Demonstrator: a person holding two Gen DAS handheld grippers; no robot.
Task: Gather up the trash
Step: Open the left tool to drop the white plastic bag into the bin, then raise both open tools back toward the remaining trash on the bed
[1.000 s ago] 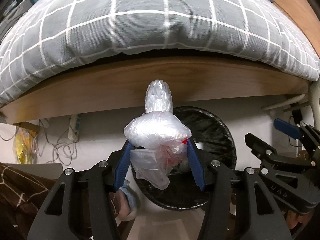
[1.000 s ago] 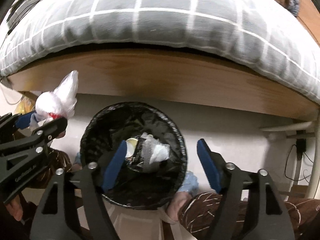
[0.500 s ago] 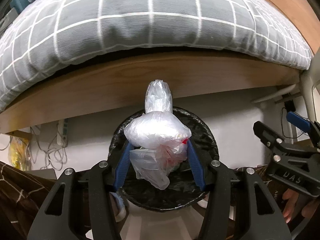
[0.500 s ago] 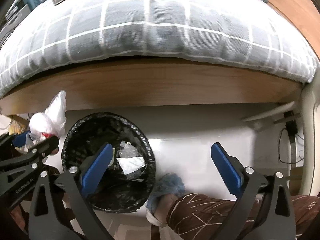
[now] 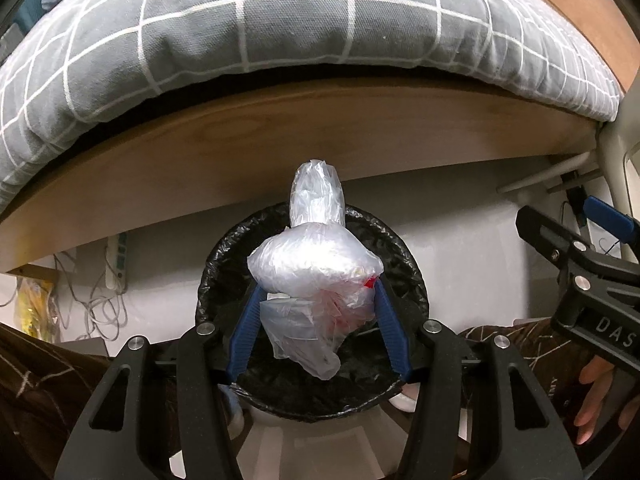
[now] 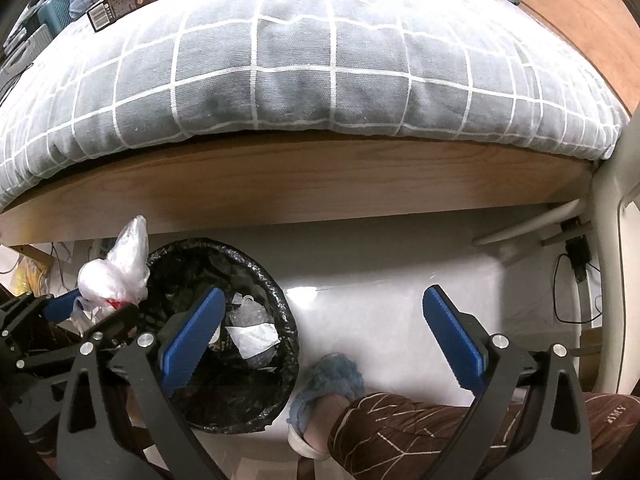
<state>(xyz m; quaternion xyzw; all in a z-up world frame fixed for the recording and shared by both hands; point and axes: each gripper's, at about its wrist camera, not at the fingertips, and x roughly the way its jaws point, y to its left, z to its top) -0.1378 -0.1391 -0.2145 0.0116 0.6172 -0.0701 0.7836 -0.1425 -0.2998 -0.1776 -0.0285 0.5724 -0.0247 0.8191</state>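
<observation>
Starting at the left, the left gripper (image 5: pixel 316 300) has its blue fingers (image 5: pixel 246 328) pinched on a knotted clear plastic trash bag (image 5: pixel 316 268), squeezing the bundle at its waist. The bag's long axis runs straight out along the fingers: the twisted neck sticks out beyond the tips, and a loose tail of film hangs back between the jaws. Something red shows through the plastic near one pad.

Directly past that bag, in the left wrist view, sits the round bin with its black liner (image 5: pixel 404 260) on the pale floor, tucked against the wooden bed frame (image 5: pixel 240 152) and the grey checked duvet (image 5: pixel 280 20). The bundle lines up over the bin's mouth, so from where I stand the drop looks to hinge on just that: bag above opening, not above rim. From the right wrist view the bag appears nearer the bin's left edge, so I cannot be sure how well centred it is.

Moving right, crumpled paper and film (image 6: pixel 250 330) already lie inside the bin. The right gripper (image 6: pixel 320 336) is spread wide with nothing between its pads, off to the bin's right over bare floor, above a fluffy blue slipper (image 6: pixel 332 376). The left hand is plainly the one placed to release.
</observation>
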